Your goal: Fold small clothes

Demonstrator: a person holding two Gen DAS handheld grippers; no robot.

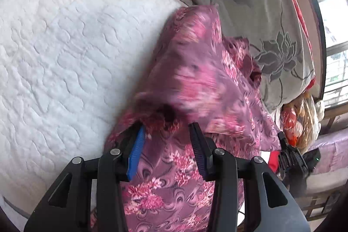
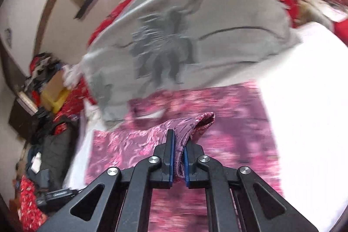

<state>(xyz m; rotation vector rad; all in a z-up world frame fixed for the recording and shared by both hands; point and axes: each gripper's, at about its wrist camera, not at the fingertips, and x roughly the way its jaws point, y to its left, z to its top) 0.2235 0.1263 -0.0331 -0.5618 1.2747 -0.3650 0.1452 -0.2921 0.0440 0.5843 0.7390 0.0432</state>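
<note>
A purple-pink flowered garment (image 1: 195, 79) lies on the white quilted bed (image 1: 65, 47), one blurred flap of it raised off the cloth. My left gripper (image 1: 167, 127) stands over its near part with the jaws apart; cloth lies between and under the fingers, bunched at the tips, and the blue pad (image 1: 136, 153) is bare. In the right wrist view my right gripper (image 2: 178, 140) is shut on a raised fold of the garment (image 2: 228, 123), which stands up between the blue pads. The right gripper (image 1: 289, 158) also shows at the garment's right edge in the left wrist view.
A grey pillow with a dark flower print (image 1: 250, 3) (image 2: 195, 25) lies just beyond the garment, on red bedding. Bare white mattress (image 2: 304, 101) stretches to one side. Bags (image 1: 300, 121) and piled clutter (image 2: 47, 90) crowd the floor beside the bed, under a window (image 1: 335, 36).
</note>
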